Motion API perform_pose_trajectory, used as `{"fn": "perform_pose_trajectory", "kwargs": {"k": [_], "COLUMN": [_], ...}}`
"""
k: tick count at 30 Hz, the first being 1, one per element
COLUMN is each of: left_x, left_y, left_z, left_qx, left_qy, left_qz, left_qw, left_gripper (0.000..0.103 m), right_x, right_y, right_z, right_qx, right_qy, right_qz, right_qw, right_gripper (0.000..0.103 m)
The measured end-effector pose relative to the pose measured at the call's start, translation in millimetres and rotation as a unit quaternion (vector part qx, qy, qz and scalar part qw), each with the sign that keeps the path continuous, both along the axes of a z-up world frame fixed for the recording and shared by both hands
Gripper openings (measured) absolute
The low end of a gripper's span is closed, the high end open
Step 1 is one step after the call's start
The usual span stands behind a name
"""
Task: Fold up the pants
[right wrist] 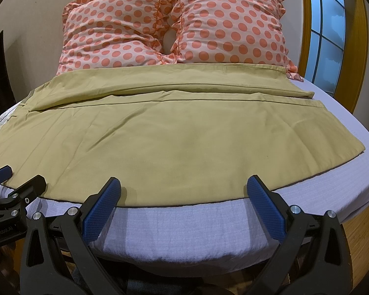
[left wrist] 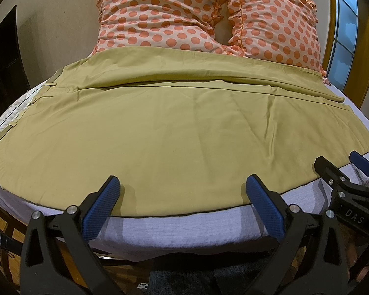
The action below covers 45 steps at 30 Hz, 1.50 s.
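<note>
Both grippers sit at the near edge of the bed w/ jaws spread wide, nothing between them. Left gripper (left wrist: 182, 189) has its blue pads (left wrist: 263, 209) over the near hem of the pants (left wrist: 174, 123); right gripper (right wrist: 183, 191) is just beside it, further toward the leg cuffs, same pose. Neither is pinching cloth yet — the tips look to be at or just above the fabric edge, can't tell if touching.

Pants are khaki, laid flat sideways across the lavender bedsheet (right wrist: 184, 228), waistband off to the left, cuffs to the right, the two legs lying side by side w/ the far leg up against the polka-dot pillows (right wrist: 169, 29).

Judging by that, the first fold isn't begun — this is the approach to grab. Next move prob. calls for both to close on the near leg's edge, then lift together and carry it over onto the far leg, keeping the hem level so seams line up.
</note>
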<state>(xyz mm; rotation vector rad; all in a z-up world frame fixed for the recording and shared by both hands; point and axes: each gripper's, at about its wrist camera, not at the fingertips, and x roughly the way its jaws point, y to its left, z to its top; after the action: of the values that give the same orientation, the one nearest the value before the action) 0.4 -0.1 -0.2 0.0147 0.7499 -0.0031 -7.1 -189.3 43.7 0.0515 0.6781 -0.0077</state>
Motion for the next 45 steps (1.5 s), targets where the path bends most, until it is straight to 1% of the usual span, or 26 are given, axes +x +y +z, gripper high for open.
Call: {"fn": "perform_pose_trajectory", "kwargs": {"k": [22,27,29,33,36,37,39,41,42,44,45], "left_x": [-1,-9,-6,-3,0,1,3,9,13,23,28], "left_y": [1,-1,-2,-1,1,3,6,10,13,18,20], "left_z": [-3,-2,-2,0,1,3,11,24,30,43,48], "left_qx": [0.000,0.001,0.002,0.003,0.000,0.000,0.007,0.016,0.018,0.007,-0.002], "left_qy": [-0.001,-0.005,-0.007,0.003,0.011,0.013,0.002,-0.018,-0.024,-0.038,-0.045], "left_qz": [-0.001,-0.006,-0.008,-0.014,-0.021,-0.023,-0.022,-0.016,-0.012,-0.015,-0.018], "left_qw": [1.0000,1.0000,0.9999,0.9999,0.9997,0.9996,0.9997,0.9996,0.9995,0.9991,0.9988], "left_gripper": [0.101,0.101,0.101,0.101,0.101,0.101,0.101,0.101,0.101,0.101,0.101], "right_x": [1,-3,-5,-5,1,5,16,37,59,108,135], "right_y": [0,-2,-3,-4,-8,-15,-31,-50,-64,-91,-104], "right_z": [2,-3,-5,-5,-1,5,26,50,66,85,90], "right_qx": [0.000,0.000,0.000,-0.003,0.000,0.004,0.016,0.020,0.026,0.040,0.049], "right_qy": [0.000,-0.015,-0.024,-0.030,-0.014,-0.012,-0.031,-0.050,-0.054,-0.041,-0.029], "right_qz": [0.000,0.004,0.007,0.022,0.033,0.023,0.004,-0.025,-0.049,-0.094,-0.119], "right_qw": [1.000,1.000,1.000,0.999,0.999,1.000,0.999,0.998,0.997,0.994,0.991], "right_gripper": [0.102,0.102,0.102,0.102,0.102,0.102,0.102,0.102,0.102,0.102,0.095]}}
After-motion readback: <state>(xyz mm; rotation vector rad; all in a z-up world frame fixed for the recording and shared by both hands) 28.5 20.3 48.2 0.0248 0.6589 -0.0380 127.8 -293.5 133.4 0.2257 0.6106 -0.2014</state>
